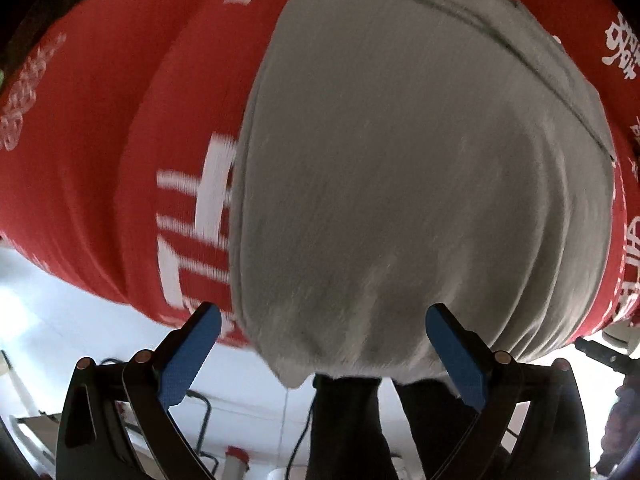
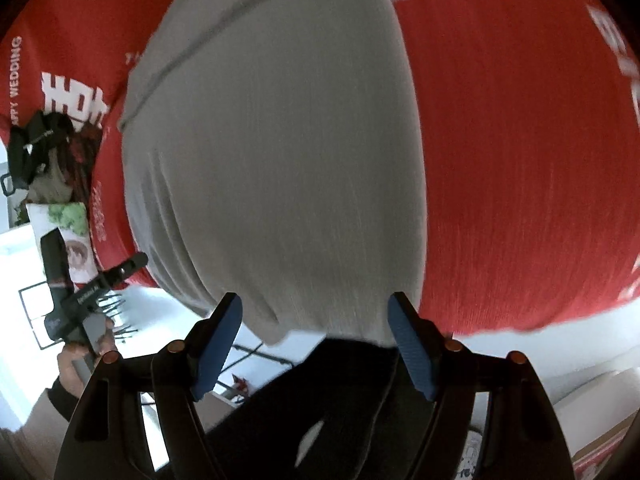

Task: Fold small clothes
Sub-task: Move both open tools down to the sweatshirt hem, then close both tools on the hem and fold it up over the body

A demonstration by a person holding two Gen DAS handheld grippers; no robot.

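A red cloth [image 1: 100,140] is covering the desk. The grey garment [image 1: 400,180] is lying at twelve o'clock from both wide-open hand-held grippers, left [image 1: 322,334] and right [image 2: 314,324], its long axis running away from them.

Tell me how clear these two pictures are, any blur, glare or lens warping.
Left wrist view: the grey garment and red printed cloth are smeared by motion blur, the fingers stay sharp, and the fisheye bulges everything. Right wrist view: same streaky blur on the cloth, the white lettering at top is smeared, and the bright floor is washed out.
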